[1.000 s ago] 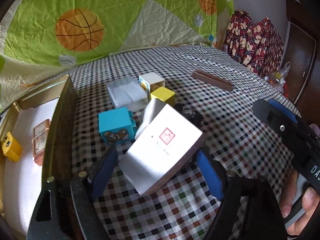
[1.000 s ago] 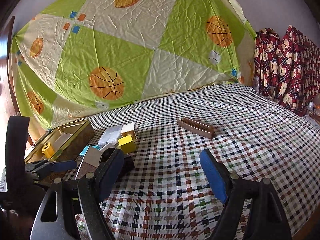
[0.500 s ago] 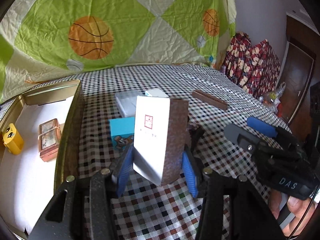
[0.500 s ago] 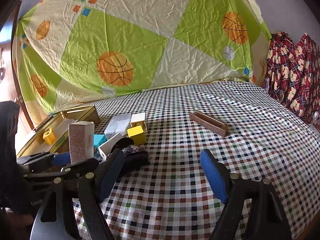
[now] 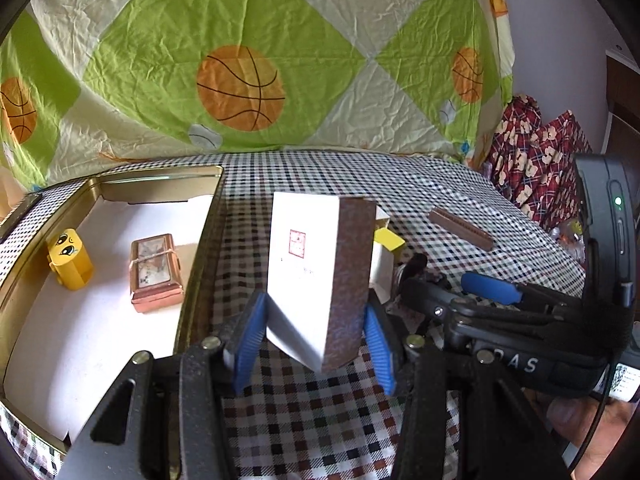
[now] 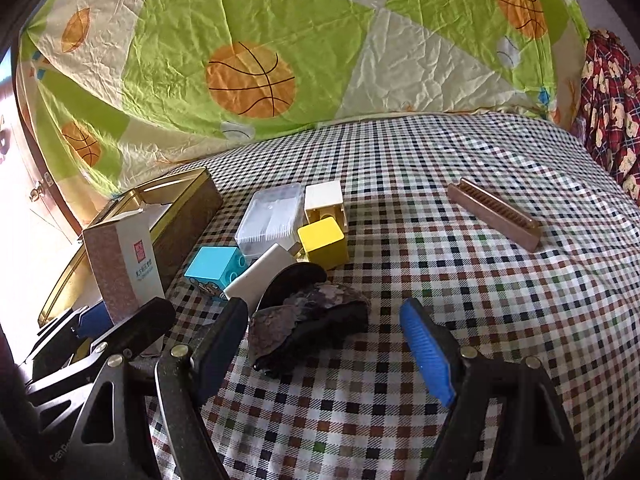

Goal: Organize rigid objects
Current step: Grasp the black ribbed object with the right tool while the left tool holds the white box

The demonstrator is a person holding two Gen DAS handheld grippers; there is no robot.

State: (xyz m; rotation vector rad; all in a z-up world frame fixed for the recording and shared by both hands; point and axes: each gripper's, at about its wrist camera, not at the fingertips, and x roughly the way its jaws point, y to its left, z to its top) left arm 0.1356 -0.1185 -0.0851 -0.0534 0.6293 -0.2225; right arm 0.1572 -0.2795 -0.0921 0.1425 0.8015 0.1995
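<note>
Your left gripper (image 5: 316,336) has the box (image 5: 316,276) between its jaws; the tin (image 5: 202,240) lies left of them, the blocks (image 6: 320,236) right and beyond.

Setting: home, likely a bedroom or living room. Evidence: wide surface covered with a checked cloth (image 6: 460,280); behind it hangs a creased green-and-cream sheet (image 6: 280,40) printed with basketballs. At right, red patterned fabric (image 5: 536,160) with cartoon bears, and a dark wooden door (image 5: 624,112) against a plain pale wall (image 5: 560,40). Small household items lie on the cloth: toy blocks (image 6: 322,242), a comb (image 6: 494,214), a gold tin (image 5: 160,184). Daylight enters at far left.
</note>
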